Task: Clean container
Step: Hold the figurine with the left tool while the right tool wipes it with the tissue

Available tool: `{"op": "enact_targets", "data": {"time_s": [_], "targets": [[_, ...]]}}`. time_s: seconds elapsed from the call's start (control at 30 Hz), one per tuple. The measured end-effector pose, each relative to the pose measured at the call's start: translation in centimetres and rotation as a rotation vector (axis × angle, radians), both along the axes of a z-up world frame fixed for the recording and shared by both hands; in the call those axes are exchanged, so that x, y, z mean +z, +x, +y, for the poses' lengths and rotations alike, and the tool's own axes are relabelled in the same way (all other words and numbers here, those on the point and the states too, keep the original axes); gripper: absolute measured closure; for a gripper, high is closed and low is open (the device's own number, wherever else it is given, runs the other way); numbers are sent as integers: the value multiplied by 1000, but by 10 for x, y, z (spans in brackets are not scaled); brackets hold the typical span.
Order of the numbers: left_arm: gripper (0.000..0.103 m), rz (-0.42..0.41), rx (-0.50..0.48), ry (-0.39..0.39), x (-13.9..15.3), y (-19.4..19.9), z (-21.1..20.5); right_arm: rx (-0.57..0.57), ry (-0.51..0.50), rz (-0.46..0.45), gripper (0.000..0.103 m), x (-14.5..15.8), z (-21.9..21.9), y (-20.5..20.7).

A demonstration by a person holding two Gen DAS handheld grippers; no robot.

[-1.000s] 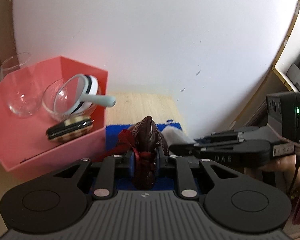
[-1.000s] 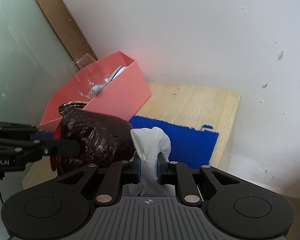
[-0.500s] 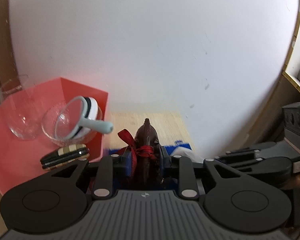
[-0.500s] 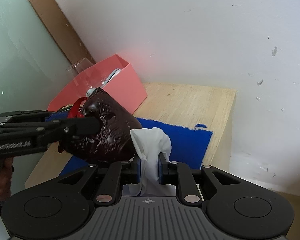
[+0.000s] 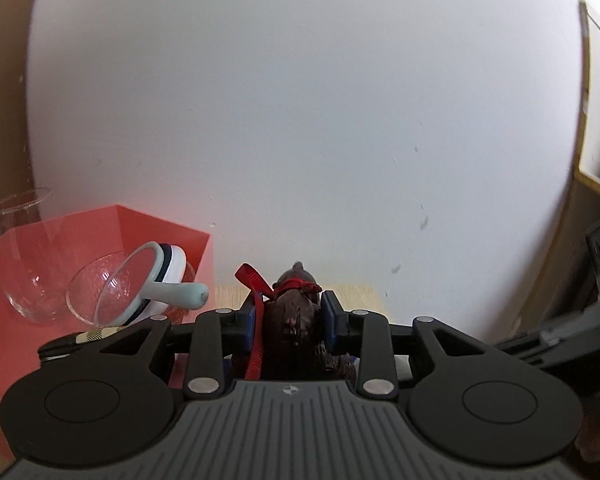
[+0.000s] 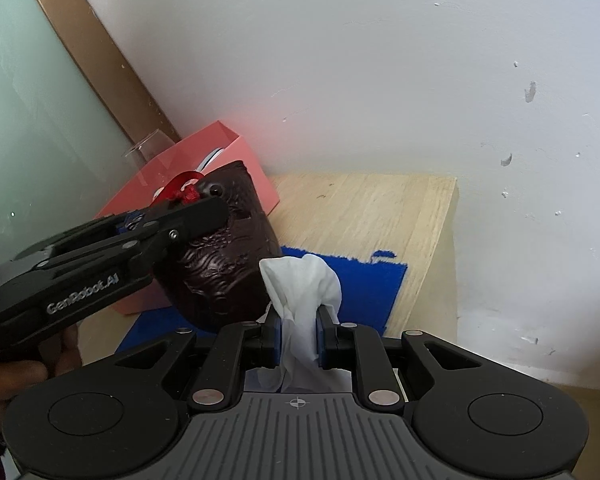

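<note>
A: Left wrist view, item one: what do we log at lower centre?

B: We log the left gripper (image 5: 293, 316), fingers clamped on the dark brown carved container (image 5: 296, 326), which stands between the blue pads (image 5: 329, 314). A red ribbon (image 5: 256, 284) is tied at its top and hangs down its left side.

A: And at lower left of that frame?

B: A pink box (image 5: 92, 224). In it we count two clear glass bowls (image 5: 32, 280), a round white lidded dish with a pale handle (image 5: 172, 276), and a dark striped flat item (image 5: 76, 338) whose kind we cannot tell. A strip of wooden table (image 5: 360, 296) shows behind the container; the white wall (image 5: 300, 120) fills the rest.

A: Right wrist view, then.

B: At bottom centre the right gripper (image 6: 298, 334), fingers closed on a white cloth (image 6: 304, 284) that bunches up above them. The cloth's upper left edge lies just beside the container (image 6: 224, 268); whether they touch we cannot tell.

A: Where does the container sit here?

B: Left of centre, held off the table (image 6: 364, 208) by the left gripper (image 6: 204, 212), which enters from the left edge and grips it near its top. Below it lies a blue mat (image 6: 364, 288); the pink box (image 6: 220, 140) is behind it.
</note>
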State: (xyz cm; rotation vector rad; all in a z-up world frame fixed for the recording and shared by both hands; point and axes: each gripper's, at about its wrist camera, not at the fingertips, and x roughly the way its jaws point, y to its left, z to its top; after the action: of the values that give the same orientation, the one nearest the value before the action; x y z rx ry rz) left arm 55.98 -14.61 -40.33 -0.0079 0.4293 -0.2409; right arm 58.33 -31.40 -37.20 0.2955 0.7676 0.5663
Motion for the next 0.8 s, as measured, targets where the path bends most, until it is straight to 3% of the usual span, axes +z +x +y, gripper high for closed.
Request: {"op": "enact_targets", "data": {"time_s": [0.3,0.47,0.53,0.67,0.7,0.77,0.8], "targets": [[72,49,64,-200,5,-4,26,-12,22,-14,83,-1,-2,0],[77,56,48,-214,12,-9,31,-14,33,-13,83,0,-2,-4],[81,32,47,-176,16,-14,28,-15,43,-16,83,2,-3,-6],[80,-5,-16,-87,17,-15,14,-14,49,-17,83,3,-1,-7],[76,-17,-24,-67,15,-16,10,-14,47,-14,83,3,-1,-7],[46,-48,-28,-20,9,-20,2,-14,48,-13,83,2,-1,-7],[40,-64,-30,4,6,-22,-2,-15,49,-15,83,3,-1,-8]]}}
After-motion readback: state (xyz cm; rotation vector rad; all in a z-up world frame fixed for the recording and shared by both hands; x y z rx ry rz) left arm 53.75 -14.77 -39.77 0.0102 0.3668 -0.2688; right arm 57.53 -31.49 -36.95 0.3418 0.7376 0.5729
